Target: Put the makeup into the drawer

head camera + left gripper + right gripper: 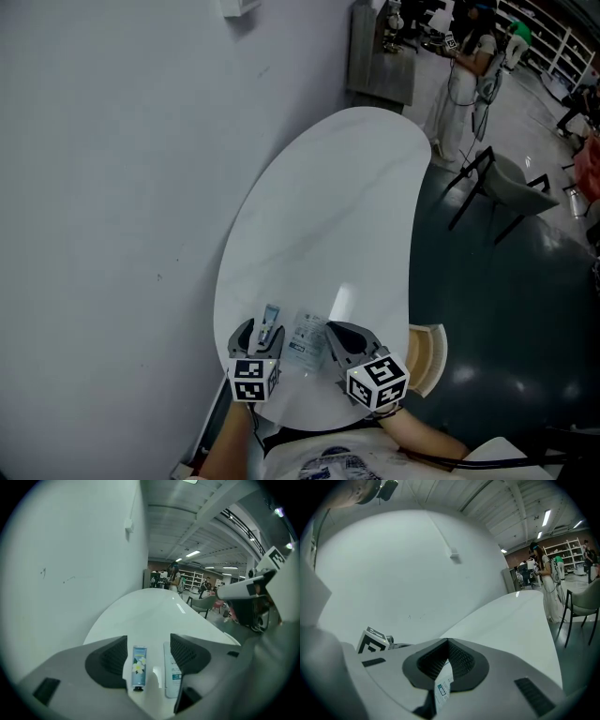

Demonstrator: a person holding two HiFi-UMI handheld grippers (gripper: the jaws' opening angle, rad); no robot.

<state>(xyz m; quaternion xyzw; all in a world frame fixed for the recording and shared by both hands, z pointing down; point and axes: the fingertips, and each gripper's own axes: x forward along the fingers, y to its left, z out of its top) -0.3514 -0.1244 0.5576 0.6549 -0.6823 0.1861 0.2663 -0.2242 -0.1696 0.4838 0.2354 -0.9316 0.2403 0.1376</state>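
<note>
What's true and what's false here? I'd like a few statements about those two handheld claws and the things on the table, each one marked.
1. The left gripper has its jaws wide apart. True.
2. A small blue tube lies flat on the table between the left gripper's jaws, and neither pad presses on it. True.
3. The right gripper is open and empty. False: its jaws are shut on a thin labelled packet.
4. The table is dark and square. False: it is white with a rounded, oval outline.
</note>
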